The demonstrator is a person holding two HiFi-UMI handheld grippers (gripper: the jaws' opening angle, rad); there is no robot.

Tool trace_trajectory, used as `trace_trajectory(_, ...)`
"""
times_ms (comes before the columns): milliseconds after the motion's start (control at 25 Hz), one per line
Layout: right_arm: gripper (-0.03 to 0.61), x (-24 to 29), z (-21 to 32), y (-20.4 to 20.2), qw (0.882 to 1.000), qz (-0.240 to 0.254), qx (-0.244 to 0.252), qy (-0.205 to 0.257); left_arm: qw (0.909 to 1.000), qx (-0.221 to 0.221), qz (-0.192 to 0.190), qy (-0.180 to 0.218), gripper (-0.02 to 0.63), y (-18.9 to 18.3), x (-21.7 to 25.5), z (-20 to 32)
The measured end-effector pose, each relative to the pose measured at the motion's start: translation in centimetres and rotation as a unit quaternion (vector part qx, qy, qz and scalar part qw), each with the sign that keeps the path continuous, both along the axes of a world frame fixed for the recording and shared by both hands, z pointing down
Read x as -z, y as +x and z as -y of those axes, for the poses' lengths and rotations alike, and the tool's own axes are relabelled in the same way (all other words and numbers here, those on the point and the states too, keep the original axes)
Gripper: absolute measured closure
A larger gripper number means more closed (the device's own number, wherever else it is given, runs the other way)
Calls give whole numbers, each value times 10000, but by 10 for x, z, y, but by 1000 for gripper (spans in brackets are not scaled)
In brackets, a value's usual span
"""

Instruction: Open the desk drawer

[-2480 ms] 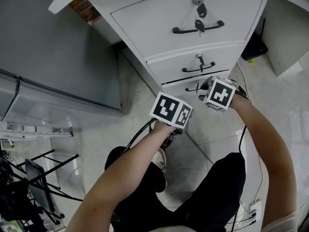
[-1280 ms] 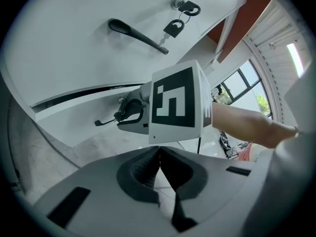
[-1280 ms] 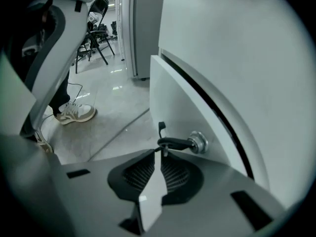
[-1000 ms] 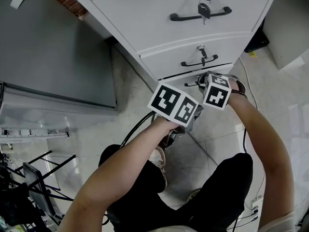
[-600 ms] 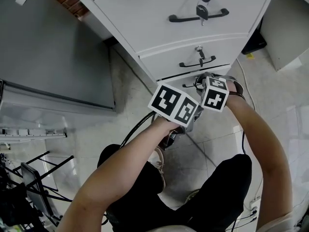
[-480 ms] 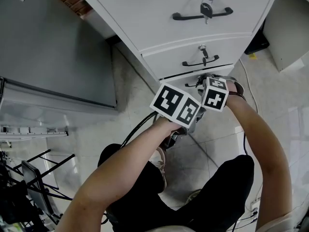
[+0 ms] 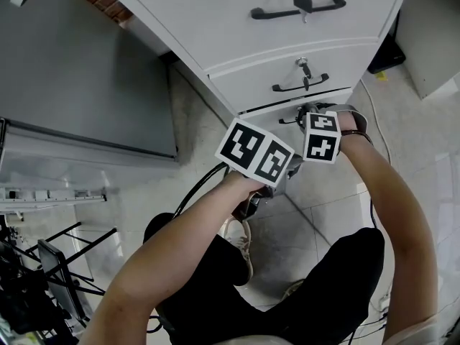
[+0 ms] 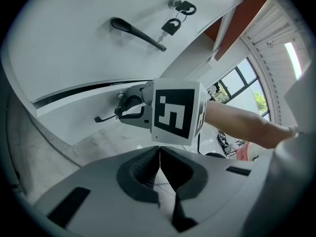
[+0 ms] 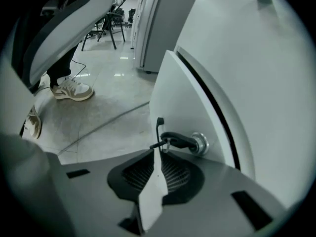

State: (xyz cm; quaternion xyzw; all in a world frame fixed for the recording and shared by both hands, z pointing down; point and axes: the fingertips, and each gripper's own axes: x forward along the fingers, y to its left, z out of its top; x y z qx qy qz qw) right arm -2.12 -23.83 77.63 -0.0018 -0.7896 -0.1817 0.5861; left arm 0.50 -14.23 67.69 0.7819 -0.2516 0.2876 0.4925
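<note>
Right tongs, pointing down, just closed on handle.

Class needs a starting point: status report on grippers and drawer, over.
Left gripper shut, empty, hanging back. Right gripper just closed onto bottom drawer handle. Key in lock beside the jaws. Nothing seen blocking.

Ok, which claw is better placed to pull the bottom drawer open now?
Right. The right claw has just been closing onto the bottom drawer handle beside the key. The left claw is shut, empty, and hangs back from the cabinet.
</note>
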Motion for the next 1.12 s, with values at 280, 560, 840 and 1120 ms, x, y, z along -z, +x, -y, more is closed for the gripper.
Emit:
trace_trajectory(280, 526, -1, 6, 15, 9993, -288, 130, 181, 9998, -108, -135, 60, 604, 11, 7, 1)
trace_trajectory(560, 530, -2, 7, 13, 9989, -346, 116, 288, 9999, -160, -30, -10, 604, 10, -1, -1)
trace_trajectory(840, 563, -7, -4, 10, 9996, -213, 157, -69, 9998, -193, 39, -77, 604, 6, -4, -6)
trace_trajectory(1120, 563, -11, -15, -2, 9984, 194, 380, 358, 9994, -323, 113, -68, 604, -3, -5, -14)
